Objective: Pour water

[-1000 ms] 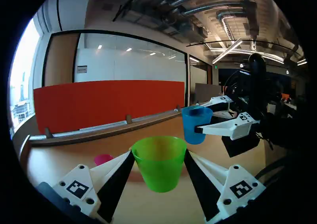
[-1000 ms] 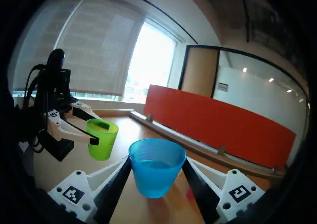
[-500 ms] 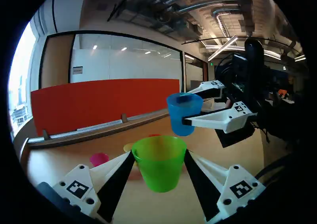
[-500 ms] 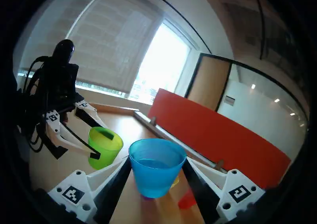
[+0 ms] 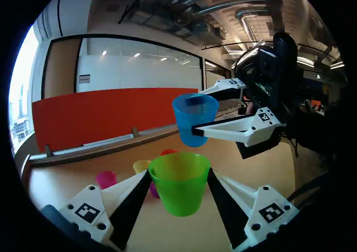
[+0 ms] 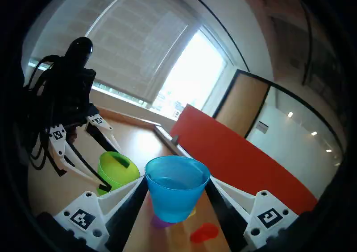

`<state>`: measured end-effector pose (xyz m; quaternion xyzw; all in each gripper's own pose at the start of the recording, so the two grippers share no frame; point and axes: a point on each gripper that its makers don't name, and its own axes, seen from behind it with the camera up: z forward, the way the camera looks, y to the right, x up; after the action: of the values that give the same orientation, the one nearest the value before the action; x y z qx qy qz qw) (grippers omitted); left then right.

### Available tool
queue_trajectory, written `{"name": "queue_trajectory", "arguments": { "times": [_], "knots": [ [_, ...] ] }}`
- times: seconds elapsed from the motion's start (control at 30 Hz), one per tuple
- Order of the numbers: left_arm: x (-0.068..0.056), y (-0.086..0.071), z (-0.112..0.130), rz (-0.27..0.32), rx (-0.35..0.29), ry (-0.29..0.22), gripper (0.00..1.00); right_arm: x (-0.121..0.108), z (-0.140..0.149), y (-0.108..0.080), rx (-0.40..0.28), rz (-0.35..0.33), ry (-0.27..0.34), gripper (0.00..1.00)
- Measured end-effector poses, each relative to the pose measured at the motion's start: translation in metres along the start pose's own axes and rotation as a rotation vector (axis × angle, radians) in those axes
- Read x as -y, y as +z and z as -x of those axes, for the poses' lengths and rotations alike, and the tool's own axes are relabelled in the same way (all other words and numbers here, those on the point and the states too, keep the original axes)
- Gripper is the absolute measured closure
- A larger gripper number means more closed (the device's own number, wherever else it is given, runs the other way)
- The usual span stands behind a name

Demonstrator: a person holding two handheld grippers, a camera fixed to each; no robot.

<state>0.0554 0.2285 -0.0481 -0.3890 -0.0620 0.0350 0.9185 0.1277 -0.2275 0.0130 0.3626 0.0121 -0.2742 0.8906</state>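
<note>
left gripper view: the green cup (image 5: 179, 194) is held upright, clamped between the two fingers of the left gripper (image 5: 178, 174), which are closed to the cup's width and press on both its sides. no water can be made out in it from this angle. the blue cup (image 5: 194, 118) is seen higher up and just beyond the green one, clamped in the right gripper (image 5: 198, 113); it is close to upright and no stream is seen leaving it. a pink cup (image 5: 105, 179), a yellow cup (image 5: 142, 165), a red cup (image 5: 168, 152) and a purple cup (image 5: 154, 190) stand on the counter (image 5: 67, 185) below.

right gripper view: the blue cup (image 6: 176, 196) is gripped on both sides by the right gripper (image 6: 177, 180), its fingers parted only as far as the cup wall. water (image 6: 173, 183) is seen inside it. the green cup (image 6: 117, 171) lies lower and to one side in the left gripper (image 6: 114, 177), its mouth open upward.

risks, as judged: the pour is not yet begun, and the blue rim is not shown to be over the green mouth. if the cup is tipped from an offset position, water is likely to be spilled onto the counter and the cups below. a fast tilt may send water over the far rim. the thin walls may be deformed by the clamp, or the cup may slip in the fingers as it is turned.
</note>
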Motion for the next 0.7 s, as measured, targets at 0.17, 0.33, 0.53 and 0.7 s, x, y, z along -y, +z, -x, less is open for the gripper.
{"name": "queue_trajectory", "arguments": {
  "times": [0.17, 0.33, 0.53, 0.7],
  "knots": [
    [-0.004, 0.002, -0.002, 0.005, -0.009, -0.007, 0.12, 0.001, -0.006, 0.005, -0.004, -0.010, -0.050, 0.09],
    [-0.008, 0.004, -0.004, 0.013, -0.013, -0.003, 0.12, -0.001, -0.012, 0.009, -0.002, -0.016, -0.110, 0.09],
    [-0.012, 0.006, -0.007, 0.020, -0.016, 0.006, 0.12, -0.004, -0.015, 0.013, 0.006, -0.024, -0.184, 0.09],
    [-0.013, 0.008, -0.007, 0.023, -0.015, 0.006, 0.12, -0.005, -0.016, 0.014, 0.008, -0.042, -0.215, 0.09]
  ]
}}
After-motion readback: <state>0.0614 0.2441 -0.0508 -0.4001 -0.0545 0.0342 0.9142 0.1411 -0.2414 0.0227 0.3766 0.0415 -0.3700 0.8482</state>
